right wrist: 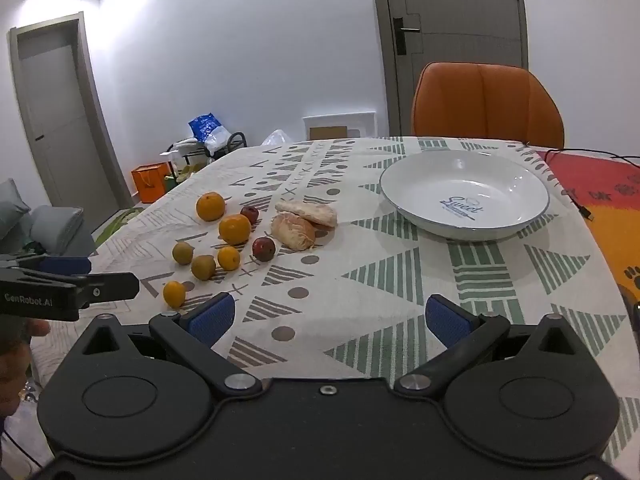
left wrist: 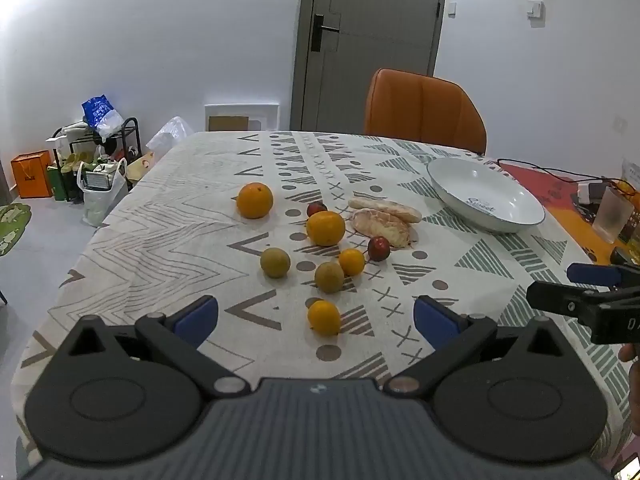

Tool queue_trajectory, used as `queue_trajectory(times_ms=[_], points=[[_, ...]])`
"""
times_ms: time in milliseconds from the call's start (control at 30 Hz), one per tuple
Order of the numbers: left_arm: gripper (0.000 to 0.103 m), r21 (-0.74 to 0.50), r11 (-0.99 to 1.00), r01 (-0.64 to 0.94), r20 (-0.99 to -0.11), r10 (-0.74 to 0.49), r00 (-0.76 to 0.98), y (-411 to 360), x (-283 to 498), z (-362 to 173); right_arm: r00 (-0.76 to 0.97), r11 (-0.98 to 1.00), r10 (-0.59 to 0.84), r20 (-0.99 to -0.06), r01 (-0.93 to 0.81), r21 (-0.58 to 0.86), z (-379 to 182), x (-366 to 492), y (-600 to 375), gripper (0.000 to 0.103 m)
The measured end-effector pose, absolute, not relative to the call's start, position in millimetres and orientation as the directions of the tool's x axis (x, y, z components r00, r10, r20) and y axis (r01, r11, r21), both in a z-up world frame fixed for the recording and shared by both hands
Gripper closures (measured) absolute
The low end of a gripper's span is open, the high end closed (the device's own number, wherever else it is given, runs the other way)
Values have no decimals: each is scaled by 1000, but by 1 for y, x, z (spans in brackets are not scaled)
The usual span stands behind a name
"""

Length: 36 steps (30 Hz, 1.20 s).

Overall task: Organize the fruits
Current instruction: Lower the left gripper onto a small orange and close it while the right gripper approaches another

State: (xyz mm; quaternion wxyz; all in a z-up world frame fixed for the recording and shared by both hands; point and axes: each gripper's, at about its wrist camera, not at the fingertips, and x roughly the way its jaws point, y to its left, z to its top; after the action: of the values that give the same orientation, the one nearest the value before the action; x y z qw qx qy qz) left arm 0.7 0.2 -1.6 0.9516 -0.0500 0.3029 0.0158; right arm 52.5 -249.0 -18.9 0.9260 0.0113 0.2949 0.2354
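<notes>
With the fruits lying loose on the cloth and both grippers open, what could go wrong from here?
1. The round fruits lie close together; gripping the nearest small orange may nudge a brownish fruit and set it rolling.
2. The white plate stands far from the fruit, so carried pieces may slip.
3. The peeled pomelo piece looks soft and may crush.
</notes>
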Motion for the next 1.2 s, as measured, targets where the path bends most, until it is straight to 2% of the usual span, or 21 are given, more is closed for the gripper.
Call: queue_trajectory(times_ms=[300, 600, 833, 1067, 1133, 1200], points=[[3, -101, 992, -81, -565, 10, 825, 3, 7, -13, 698, 873, 474, -536, -450, 187, -28, 65, -247, 0], [16, -91, 992, -92, -554, 27, 832, 9, 20, -23, 681, 859, 503, -532, -462, 220, -32, 78, -243, 0], [33, -78, 994, -77, -552, 21, 833, 12, 30, -28, 673, 857, 506, -540, -466, 223, -37, 87, -236, 0], [39, -85, 994, -70, -560, 10, 829, 17, 37, -33, 655, 851, 513, -555, -475, 225, -43, 97, -228, 0], [48, -84, 994, -68, -569, 8, 822, 18, 40, -35, 652, 849, 515, -557, -479, 223, -43, 99, -225, 0], [50, -80, 994, -70, -584, 10, 811, 19, 43, -39, 647, 846, 519, -559, -481, 229, -44, 102, -222, 0]])
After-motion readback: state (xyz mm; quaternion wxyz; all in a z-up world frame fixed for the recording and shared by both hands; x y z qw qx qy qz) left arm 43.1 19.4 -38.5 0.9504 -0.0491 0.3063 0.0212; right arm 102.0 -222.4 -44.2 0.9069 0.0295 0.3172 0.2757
